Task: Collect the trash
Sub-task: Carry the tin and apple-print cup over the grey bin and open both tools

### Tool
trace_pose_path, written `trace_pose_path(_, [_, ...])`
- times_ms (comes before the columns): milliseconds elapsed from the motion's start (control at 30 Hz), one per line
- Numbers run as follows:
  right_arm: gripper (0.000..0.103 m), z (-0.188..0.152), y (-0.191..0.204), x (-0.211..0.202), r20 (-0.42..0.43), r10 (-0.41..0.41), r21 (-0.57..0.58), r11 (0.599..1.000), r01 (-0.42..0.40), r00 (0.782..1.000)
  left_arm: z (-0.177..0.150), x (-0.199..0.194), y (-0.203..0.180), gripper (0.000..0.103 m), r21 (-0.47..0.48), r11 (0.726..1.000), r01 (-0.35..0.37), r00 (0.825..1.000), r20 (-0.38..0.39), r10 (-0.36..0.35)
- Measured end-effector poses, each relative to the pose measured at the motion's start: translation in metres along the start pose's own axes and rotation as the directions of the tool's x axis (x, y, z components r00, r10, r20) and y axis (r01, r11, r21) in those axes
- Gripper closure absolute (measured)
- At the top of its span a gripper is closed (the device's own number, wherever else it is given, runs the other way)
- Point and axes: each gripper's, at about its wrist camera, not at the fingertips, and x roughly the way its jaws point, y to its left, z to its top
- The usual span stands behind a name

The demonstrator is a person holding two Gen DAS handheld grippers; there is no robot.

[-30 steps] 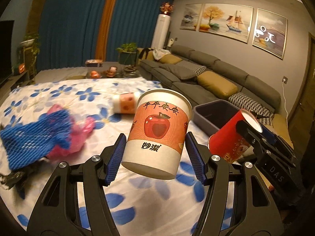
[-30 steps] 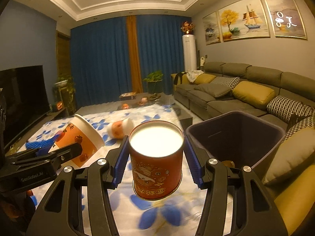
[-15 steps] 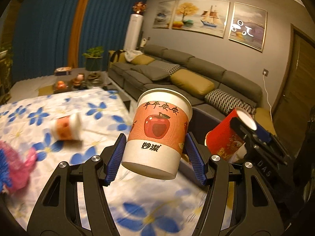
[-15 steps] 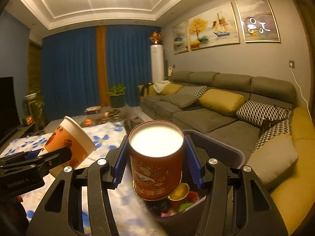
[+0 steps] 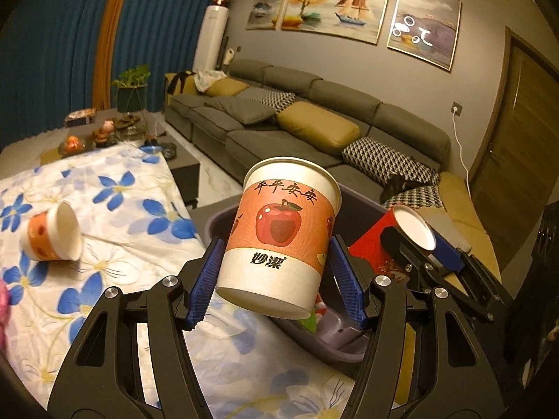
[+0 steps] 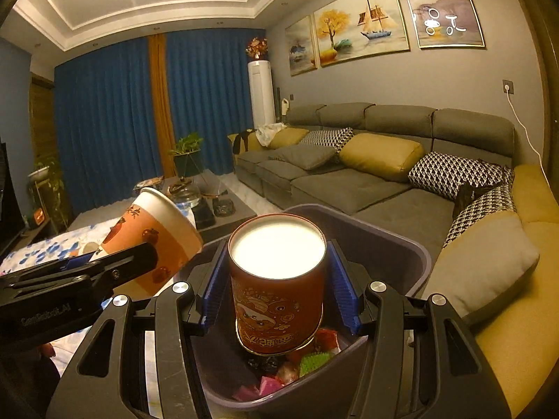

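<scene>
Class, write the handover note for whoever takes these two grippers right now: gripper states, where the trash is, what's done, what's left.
Left gripper: shut on the apple cup, held at the bin's near edge.
Right gripper: shut on the red cup, above the open bin.
Done: wrappers already lie in the bin.
Left: drop both cups, then fetch the small cup lying on the floral cloth.

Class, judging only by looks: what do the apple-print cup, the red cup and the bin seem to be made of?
Apple-print cup: likely paper, matte printed wall, rolled white rim.
Red cup: probably paper too, glossy red print with gold, white inside.
Bin: seemingly moulded plastic, smooth, dull purple-grey walls, rounded rim.
</scene>
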Motion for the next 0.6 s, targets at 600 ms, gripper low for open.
trace_pose_path(600, [0.041, -0.015, -0.007, 0.021, -0.054, -0.022, 0.002, 1.000, 0.022, 0.998, 0.001, 0.044, 0.001, 0.042, -0.083, 0.995, 0.059, 0.995, -0.075, -0.065])
